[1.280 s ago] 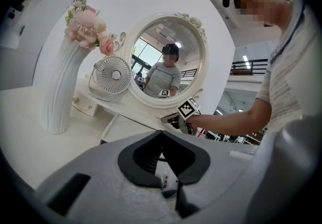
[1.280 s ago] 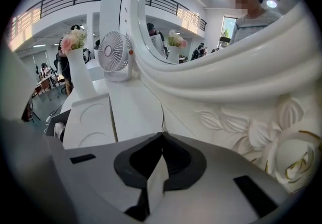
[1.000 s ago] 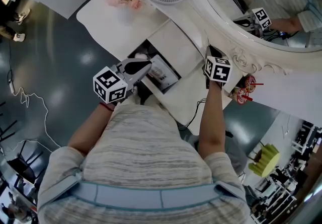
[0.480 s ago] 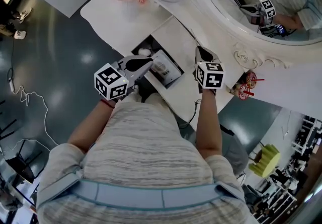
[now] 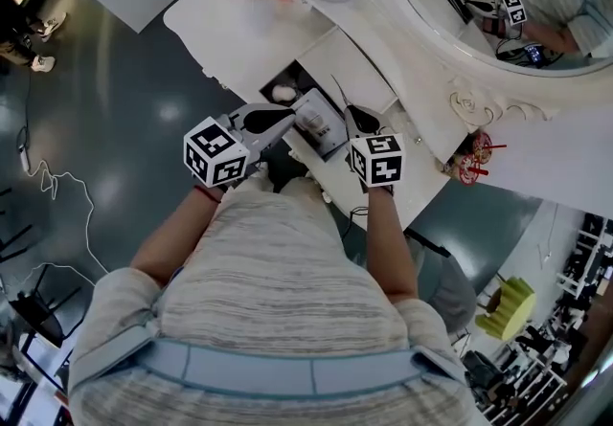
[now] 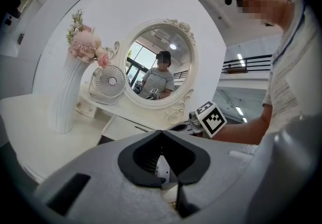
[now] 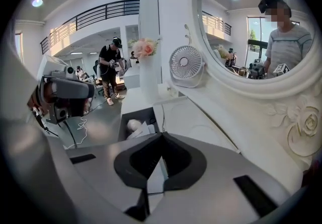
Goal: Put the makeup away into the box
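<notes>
Hovering w/ jaws together and empty, right gripper (image 5: 356, 118) is just over the open box (image 5: 274, 79); left gripper (image 5: 280, 120) is likewise closed on nothing. Makeup, i.e. puff (image 5: 284, 93) and flat case (image 5: 321, 124), lies inside below both tips. Prob. nearly done; shutting the box may remain.

Open box (image 5: 301, 76), pale makeup (image 5: 283, 93) inside

I'm seeing bright, even indoor light; ceiling lamps (image 7: 36, 2) are glaring off the glossy floor (image 5: 124, 127) (soft white spots). Both gripper views are bending and darkening toward their edges.
</notes>
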Demonstrator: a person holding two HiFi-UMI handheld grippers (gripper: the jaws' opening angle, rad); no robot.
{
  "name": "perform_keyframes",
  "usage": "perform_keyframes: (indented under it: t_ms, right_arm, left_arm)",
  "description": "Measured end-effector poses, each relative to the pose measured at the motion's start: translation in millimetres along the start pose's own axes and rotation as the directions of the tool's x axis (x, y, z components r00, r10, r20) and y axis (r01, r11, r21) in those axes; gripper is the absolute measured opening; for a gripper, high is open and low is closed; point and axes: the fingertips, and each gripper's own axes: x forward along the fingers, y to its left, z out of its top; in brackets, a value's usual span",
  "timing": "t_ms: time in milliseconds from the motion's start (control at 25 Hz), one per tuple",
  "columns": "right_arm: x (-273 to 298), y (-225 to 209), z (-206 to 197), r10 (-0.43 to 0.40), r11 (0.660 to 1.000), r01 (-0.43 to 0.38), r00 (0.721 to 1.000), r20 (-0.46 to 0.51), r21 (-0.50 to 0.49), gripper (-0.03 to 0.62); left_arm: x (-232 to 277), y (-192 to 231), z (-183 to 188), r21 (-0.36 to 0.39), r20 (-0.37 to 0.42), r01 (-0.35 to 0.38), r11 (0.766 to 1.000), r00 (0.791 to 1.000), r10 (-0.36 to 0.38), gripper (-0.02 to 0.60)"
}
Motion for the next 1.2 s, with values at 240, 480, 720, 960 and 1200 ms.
perform_keyframes:
  t_ms: [240, 480, 720, 960, 1200]
  right_arm:
    - [3.0, 32.9, -14.8, 0.071, 0.997, -0.071, 0.997, -0.016, -0.028, 0.009]
    - [8.2, 52.9, -26.4, 0.113, 0.992, -0.115, 0.993, -0.034, -0.047, 0.009]
    - [12.1, 61.2, -32.4, 0.114, 0.992, -0.116, 0.993, -0.035, -0.054, 0.012]
    - [6.5, 60.7, -27.1, 0.095, 0.995, -0.096, 0.995, -0.013, -0.041, 0.012]
    - [-1.0, 57.4, -14.7, 0.073, 0.997, -0.072, 0.997, 0.02, -0.037, 0.012]
  left_arm:
    - [-6.2, -4.0, -1.3, 0.01, -0.003, 0.009, 1.0, 1.0, -0.009, 0.012]
    - [-9.8, -9.1, 0.3, 0.023, -0.007, 0.023, 0.999, 1.0, -0.023, 0.012]
    - [-14.4, -9.5, 1.9, 0.032, -0.005, 0.022, 0.999, 1.0, -0.022, 0.012]
    - [-17.1, -8.9, 2.1, 0.032, 0.0, 0.024, 0.999, 1.0, -0.024, 0.012]
    - [-18.0, -6.9, 6.0, 0.039, 0.009, 0.025, 0.999, 1.0, -0.025, 0.012]
